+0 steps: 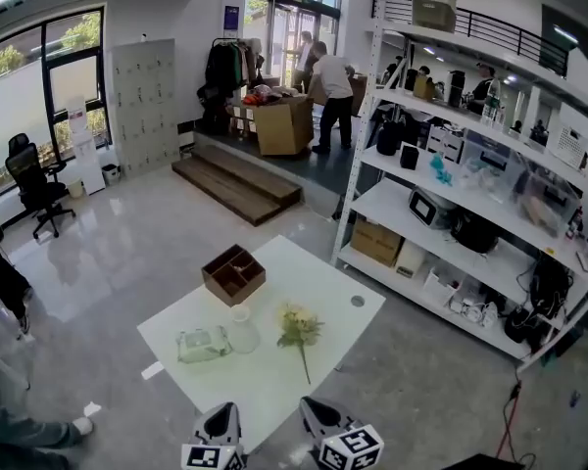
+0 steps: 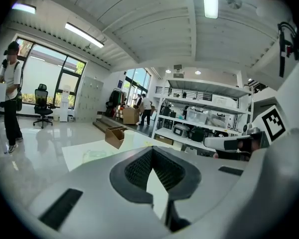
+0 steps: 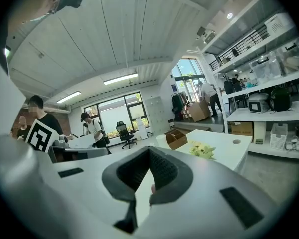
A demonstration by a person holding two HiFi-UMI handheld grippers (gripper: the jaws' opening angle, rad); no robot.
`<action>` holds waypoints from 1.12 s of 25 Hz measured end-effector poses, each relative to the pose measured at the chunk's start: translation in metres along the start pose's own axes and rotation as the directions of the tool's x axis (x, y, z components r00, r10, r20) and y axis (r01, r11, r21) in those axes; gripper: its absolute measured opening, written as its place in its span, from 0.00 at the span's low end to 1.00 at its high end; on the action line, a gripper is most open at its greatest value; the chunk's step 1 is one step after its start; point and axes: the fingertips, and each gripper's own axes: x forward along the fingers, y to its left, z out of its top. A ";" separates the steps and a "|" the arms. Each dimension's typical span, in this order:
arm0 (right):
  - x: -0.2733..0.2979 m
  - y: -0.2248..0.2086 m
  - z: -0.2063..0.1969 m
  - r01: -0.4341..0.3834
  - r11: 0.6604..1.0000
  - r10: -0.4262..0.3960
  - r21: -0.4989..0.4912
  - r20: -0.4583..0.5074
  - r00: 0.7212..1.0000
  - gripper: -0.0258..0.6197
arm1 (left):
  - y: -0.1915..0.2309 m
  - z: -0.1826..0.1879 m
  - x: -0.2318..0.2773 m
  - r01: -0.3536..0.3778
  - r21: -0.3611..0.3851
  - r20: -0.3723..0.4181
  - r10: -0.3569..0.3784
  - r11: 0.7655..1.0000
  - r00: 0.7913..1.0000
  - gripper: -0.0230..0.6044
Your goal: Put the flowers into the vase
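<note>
Left claw (image 1: 220, 414) and right claw (image 1: 316, 407) are both closed and empty at table's (image 1: 343, 302) near edge, nothing yet within reach. Flowers (image 1: 299, 329) lie flat just right of vase (image 1: 241, 329), stem nearward, apparently for easy pickup.

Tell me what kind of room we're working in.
Likely an office-workshop space: tall, loaded metal shelving, a bank of lockers, and a rolling office chair on a polished floor.

White table (image 1: 345, 297) carries brown divided box (image 1: 234, 273), clear vase (image 1: 242, 331), flowers (image 1: 299, 329) lying flat beside vase, crumpled packet (image 1: 203, 345).
</note>
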 end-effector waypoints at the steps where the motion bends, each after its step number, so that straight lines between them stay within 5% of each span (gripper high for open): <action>1: 0.006 0.001 0.000 0.007 1.000 -0.007 -0.002 -0.002 1.000 0.04 | 0.004 0.000 0.003 0.004 -0.003 -0.003 -0.004 1.000 1.000 0.04; 10: 0.045 -0.025 0.004 0.024 1.000 -0.024 0.004 -0.020 1.000 0.04 | 0.019 -0.005 0.041 -0.003 -0.036 -0.042 0.001 0.999 0.999 0.04; 28: 0.087 -0.083 0.054 -0.163 0.986 0.163 -0.012 -0.014 0.986 0.04 | -0.004 0.036 0.112 -0.139 -0.033 0.038 0.140 0.990 0.989 0.04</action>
